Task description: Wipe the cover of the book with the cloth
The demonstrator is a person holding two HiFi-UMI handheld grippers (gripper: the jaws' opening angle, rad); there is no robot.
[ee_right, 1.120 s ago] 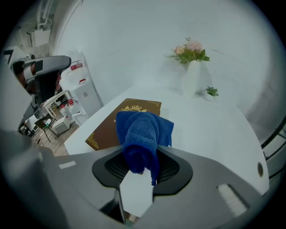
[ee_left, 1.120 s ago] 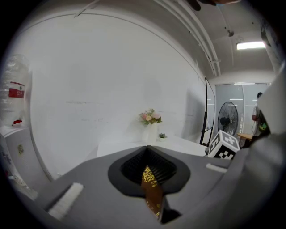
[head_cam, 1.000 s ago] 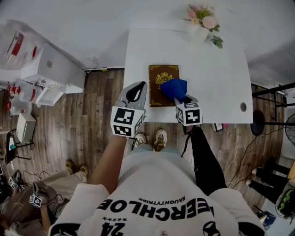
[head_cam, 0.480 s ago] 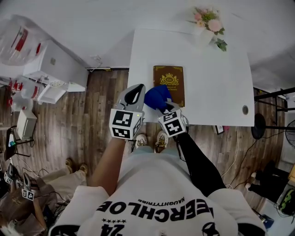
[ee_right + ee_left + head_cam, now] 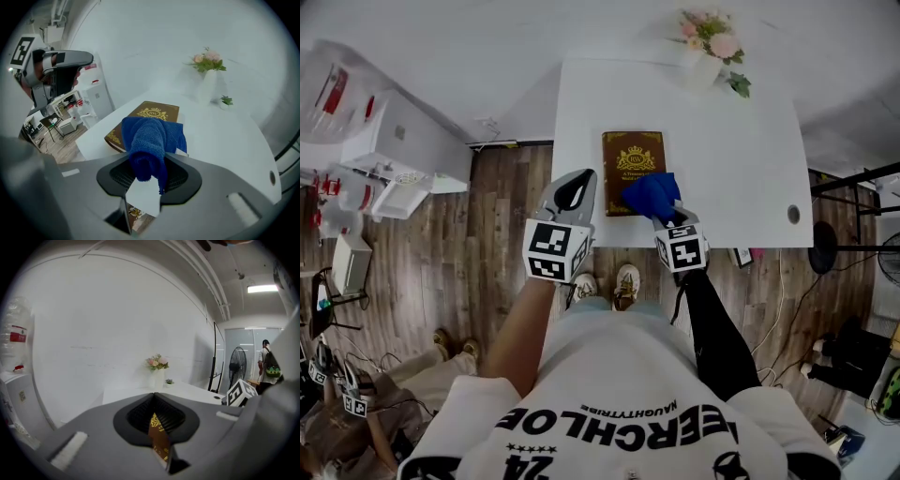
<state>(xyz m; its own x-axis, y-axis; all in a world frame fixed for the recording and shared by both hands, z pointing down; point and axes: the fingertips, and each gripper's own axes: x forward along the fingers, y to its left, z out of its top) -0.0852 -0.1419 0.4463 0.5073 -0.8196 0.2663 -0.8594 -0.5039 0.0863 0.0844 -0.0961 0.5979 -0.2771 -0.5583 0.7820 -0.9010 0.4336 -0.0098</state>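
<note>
Book: a brown hardcover book [image 5: 630,157] with a gold crest on its cover is lying flat on the bench, closed and cover up, near the front edge and toward the left side.
Cloth: a bunched blue terry cloth [image 5: 651,193] is covering the cover's near right corner and is spilling a little past the book's right edge.
Right gripper: the right gripper [image 5: 663,214] is reaching in over the bench's front edge; its fingers are clamping the cloth's near end, and the rest is draping forward onto the book.
Right gripper view: the cloth [image 5: 149,139] is hanging out between the fingers of the right gripper [image 5: 148,177], with the book [image 5: 153,111] showing beyond it.
Left gripper: the left gripper [image 5: 573,193] is hovering at the bench's front left corner, just beside the book's left edge; its fingers are meeting at the tips and gripping nothing.
Left gripper view: the book [image 5: 159,439] is showing through the slit below the closed tips of the left gripper [image 5: 154,398].
Bench: a white rectangular bench [image 5: 741,141] is standing over a wood-plank floor [image 5: 497,225].
Vase: a white vase of pink flowers [image 5: 707,54] is sitting at the bench's far edge, well apart from the book.
</note>
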